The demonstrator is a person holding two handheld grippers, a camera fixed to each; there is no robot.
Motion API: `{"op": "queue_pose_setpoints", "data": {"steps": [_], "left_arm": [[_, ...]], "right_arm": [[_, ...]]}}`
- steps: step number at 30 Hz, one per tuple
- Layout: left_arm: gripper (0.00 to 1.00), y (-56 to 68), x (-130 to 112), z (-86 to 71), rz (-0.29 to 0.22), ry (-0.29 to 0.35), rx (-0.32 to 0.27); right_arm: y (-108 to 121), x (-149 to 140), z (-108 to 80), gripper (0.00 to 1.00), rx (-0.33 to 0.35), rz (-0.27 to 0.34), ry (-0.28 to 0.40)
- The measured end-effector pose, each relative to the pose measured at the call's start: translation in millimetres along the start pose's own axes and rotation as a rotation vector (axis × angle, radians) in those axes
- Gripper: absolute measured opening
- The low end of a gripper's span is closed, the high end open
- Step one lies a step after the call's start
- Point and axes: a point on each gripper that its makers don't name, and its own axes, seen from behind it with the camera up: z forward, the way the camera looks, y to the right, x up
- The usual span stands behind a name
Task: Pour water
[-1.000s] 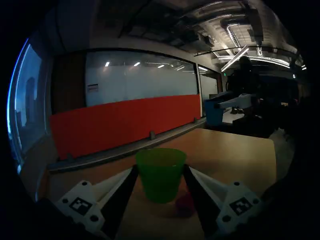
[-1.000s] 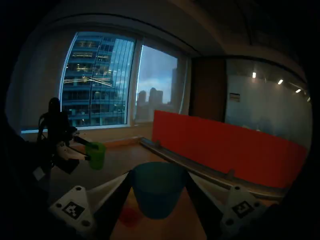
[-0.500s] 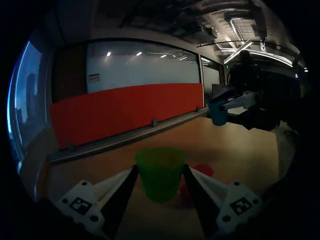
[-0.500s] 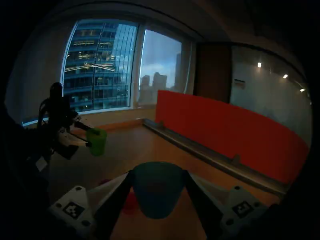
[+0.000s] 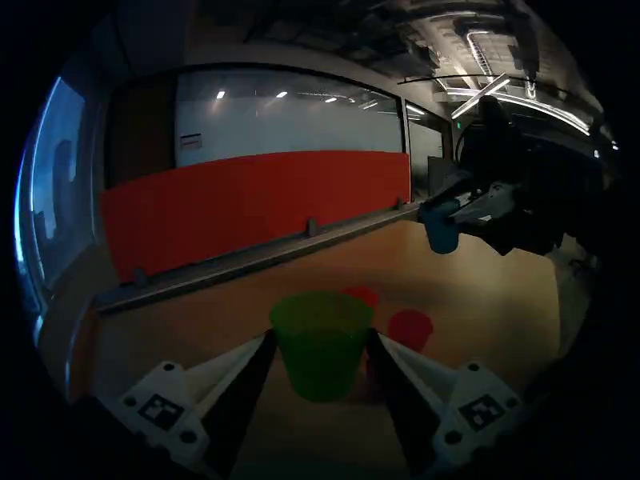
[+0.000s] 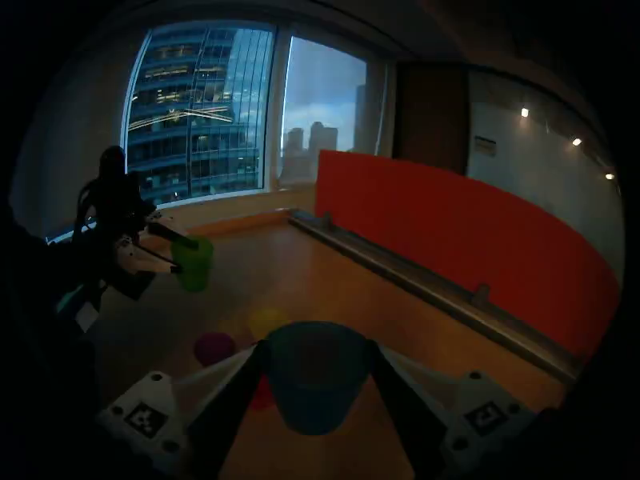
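No legible text or numbers

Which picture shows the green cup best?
The left gripper view: the green plastic cup looks big and central, clamped in the left gripper. The right gripper view shows the cup small and dim, far off on the left.

The green cup (image 5: pixel 322 344) hides the lower part of a red cup (image 5: pixel 362 295) behind it. The blue cup (image 6: pixel 318 374) covers most of a reddish cup (image 6: pixel 261 394). What is inside the blue cup is too dark to tell.
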Motion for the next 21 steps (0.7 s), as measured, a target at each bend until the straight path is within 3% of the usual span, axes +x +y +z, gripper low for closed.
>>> {"op": "queue_pose_setpoints", "data": {"steps": [21], "left_arm": [[0.81, -4.4, -38, 6.9, -0.009, -0.078, -0.001]], "right_arm": [[-4, -56, 20.1, 0.93, 0.027, 0.002, -0.137]]}}
